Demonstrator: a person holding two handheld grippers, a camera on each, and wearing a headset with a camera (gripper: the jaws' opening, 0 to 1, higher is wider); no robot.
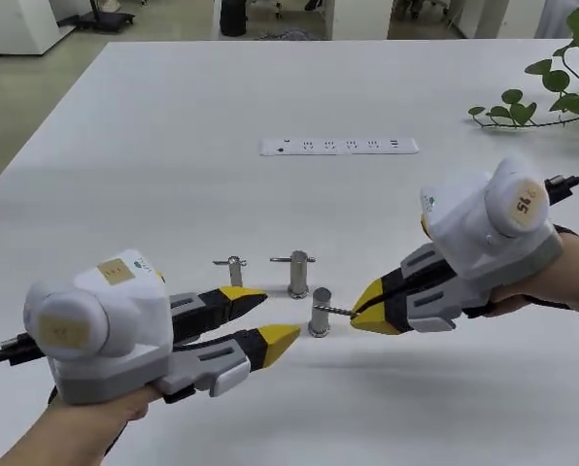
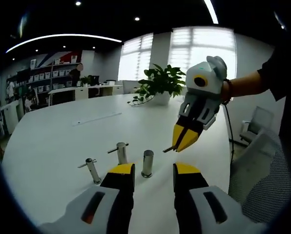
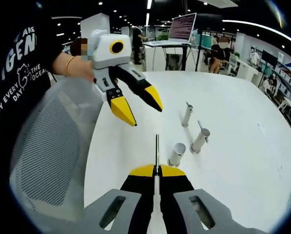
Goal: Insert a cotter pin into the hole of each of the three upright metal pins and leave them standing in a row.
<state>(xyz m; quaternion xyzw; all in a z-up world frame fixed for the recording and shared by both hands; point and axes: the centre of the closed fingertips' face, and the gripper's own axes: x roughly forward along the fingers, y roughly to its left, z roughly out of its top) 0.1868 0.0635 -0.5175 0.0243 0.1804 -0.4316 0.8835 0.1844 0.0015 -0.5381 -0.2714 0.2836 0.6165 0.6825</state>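
Three upright metal pins stand on the white table (image 1: 173, 146). The left pin (image 1: 235, 271) and the middle pin (image 1: 298, 273) each carry a cotter pin through the top. The nearest pin (image 1: 320, 312) has none through it. My right gripper (image 1: 357, 316) is shut on a thin cotter pin (image 1: 335, 311) whose tip reaches the nearest pin's side. In the right gripper view the cotter pin (image 3: 156, 148) sticks straight out from the shut jaws, just left of that pin (image 3: 176, 154). My left gripper (image 1: 275, 316) stands open and holds nothing, just left of the pins.
A white power strip (image 1: 339, 147) lies farther back on the table. A green plant (image 1: 552, 87) trails in at the far right edge. A mesh office chair (image 3: 52, 146) stands beside the table, near the person.
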